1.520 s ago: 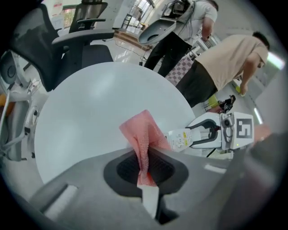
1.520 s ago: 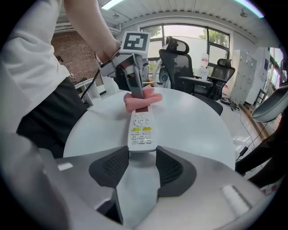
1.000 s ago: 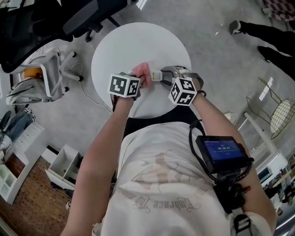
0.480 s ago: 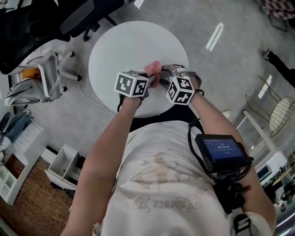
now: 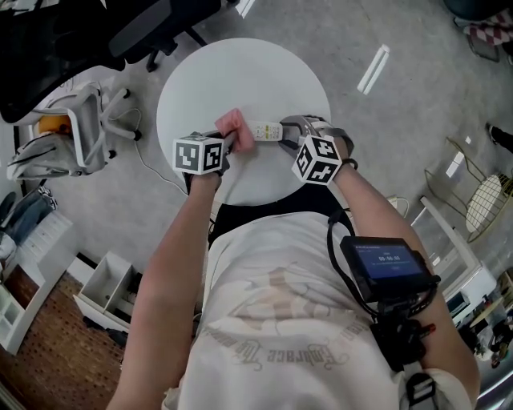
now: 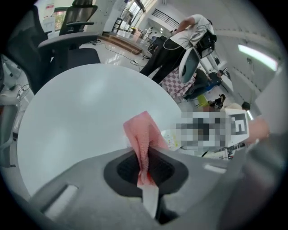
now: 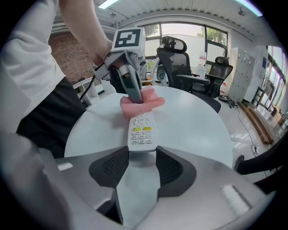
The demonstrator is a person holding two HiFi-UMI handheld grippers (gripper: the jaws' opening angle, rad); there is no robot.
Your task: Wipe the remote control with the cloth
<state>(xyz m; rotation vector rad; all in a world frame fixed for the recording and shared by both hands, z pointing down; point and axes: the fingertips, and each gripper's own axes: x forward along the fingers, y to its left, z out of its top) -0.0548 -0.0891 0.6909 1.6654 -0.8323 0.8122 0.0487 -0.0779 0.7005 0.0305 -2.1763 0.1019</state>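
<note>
The remote control [image 5: 267, 130] is near the front edge of the round white table [image 5: 240, 76], buttons facing up. Its long axis goes left to right in the head view. The right gripper [image 7: 142, 155] clamps its near end between both jaws, which stand rather wide on the body. The far end points to the pink cloth [image 5: 238, 128] and meets it. I cannot tell whether the remote rests on the table top.

The left gripper [image 6: 145, 166] has its jaws pressed together on a fold of the cloth, and the rest of the cloth sticks out beyond the tips. In the right gripper view, the left gripper comes down from above and hides the middle of the cloth.

Around the table there are a black office chair [image 5: 152, 24] at the top left, a white chair [image 5: 88, 128] at the left and a wire chair [image 5: 489, 200] at the right. A white open shelf unit [image 5: 112, 292] stands on the floor at the lower left; what is in its compartments I cannot tell. A small screen [image 5: 389, 264] hangs on the person's chest.
</note>
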